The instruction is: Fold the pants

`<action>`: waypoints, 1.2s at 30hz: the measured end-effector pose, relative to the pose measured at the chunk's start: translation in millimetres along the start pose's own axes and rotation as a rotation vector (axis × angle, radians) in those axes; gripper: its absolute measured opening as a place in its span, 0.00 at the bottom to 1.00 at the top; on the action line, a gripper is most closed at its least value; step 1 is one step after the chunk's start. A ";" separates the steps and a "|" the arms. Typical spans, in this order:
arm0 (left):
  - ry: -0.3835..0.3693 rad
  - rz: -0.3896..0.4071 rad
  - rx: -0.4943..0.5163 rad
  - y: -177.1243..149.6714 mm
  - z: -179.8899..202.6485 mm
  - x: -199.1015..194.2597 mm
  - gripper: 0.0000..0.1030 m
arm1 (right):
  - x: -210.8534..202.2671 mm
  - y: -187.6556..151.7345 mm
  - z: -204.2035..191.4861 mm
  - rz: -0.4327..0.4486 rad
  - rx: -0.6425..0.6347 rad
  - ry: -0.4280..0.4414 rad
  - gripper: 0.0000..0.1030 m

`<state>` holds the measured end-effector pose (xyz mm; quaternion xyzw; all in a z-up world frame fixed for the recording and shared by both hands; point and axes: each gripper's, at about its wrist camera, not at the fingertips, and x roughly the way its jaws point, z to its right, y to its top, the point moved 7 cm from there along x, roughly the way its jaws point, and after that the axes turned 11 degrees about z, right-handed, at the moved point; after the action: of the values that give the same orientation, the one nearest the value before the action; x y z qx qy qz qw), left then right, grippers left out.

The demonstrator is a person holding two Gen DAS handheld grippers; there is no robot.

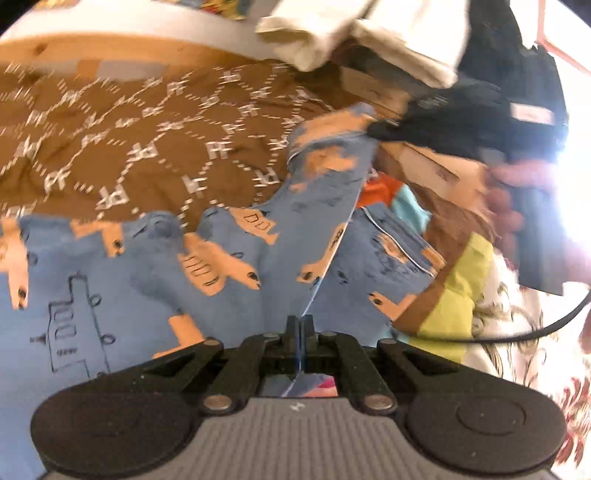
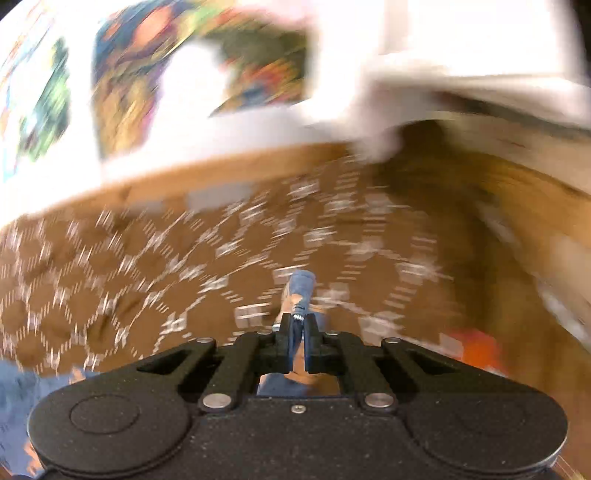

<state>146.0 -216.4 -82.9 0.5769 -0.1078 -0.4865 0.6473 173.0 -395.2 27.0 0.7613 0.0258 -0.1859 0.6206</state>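
Note:
Blue pants (image 1: pixel 110 280) printed with orange planes and drawn ships lie spread over a brown patterned bedspread (image 1: pixel 129 140). My left gripper (image 1: pixel 301 323) is shut on a thin edge of the pants, which runs up as a taut fold toward the upper right. There my right gripper (image 1: pixel 373 127), black and held by a hand (image 1: pixel 517 181), pinches the far end of that fold. In the blurred right wrist view, my right gripper (image 2: pixel 298 321) is shut on a bunched blue and orange piece of the pants (image 2: pixel 301 290) above the bedspread (image 2: pixel 110 280).
Folded cream cloth (image 1: pixel 354 33) lies at the back by a wooden bed frame (image 1: pixel 110 48). A yellow-green garment (image 1: pixel 458 288), a floral white cloth (image 1: pixel 517 332) and orange and teal clothes (image 1: pixel 388 192) lie to the right. A black cable (image 1: pixel 535 328) crosses there. Colourful pictures (image 2: pixel 184 74) hang on the wall.

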 end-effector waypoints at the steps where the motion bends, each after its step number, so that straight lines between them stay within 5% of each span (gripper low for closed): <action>1: -0.004 -0.005 0.027 -1.2 5.2 0.5 0.00 | -14.4 -3.9 13.9 0.003 0.032 -0.027 0.04; 6: 0.017 -0.061 0.177 -15.9 24.3 7.3 0.00 | -46.1 -52.9 59.3 -0.059 0.122 -0.121 0.04; 11: -0.018 -0.130 0.122 -16.4 17.1 7.4 0.04 | -48.9 -99.1 83.6 -0.114 0.242 -0.160 0.05; 13: -0.061 -0.138 0.093 -6.7 13.1 3.4 0.21 | -49.7 -106.2 86.6 -0.118 0.281 -0.151 0.14; 15: -0.085 -0.135 0.093 5.8 9.5 3.8 0.58 | -50.2 -110.0 88.3 -0.107 0.306 -0.140 0.17; 16: -0.091 -0.126 0.109 14.3 8.8 6.1 0.61 | -49.6 -109.7 86.7 -0.102 0.314 -0.135 0.19; 22: -0.144 -0.111 0.207 67.3 25.7 64.9 0.62 | -56.4 -102.8 87.5 -0.044 0.312 -0.101 0.51; 33: -0.276 -0.160 0.274 103.6 77.5 196.9 0.61 | -50.0 -99.3 99.4 -0.034 0.348 -0.071 0.51; 36: -0.312 -0.188 0.311 98.1 85.5 207.6 0.50 | -47.1 -99.0 96.1 -0.036 0.315 -0.063 0.50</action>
<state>240.2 -441.5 -60.3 0.5948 -0.2261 -0.6055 0.4780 78.4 -455.3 -66.2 0.8423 -0.0094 -0.2228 0.4907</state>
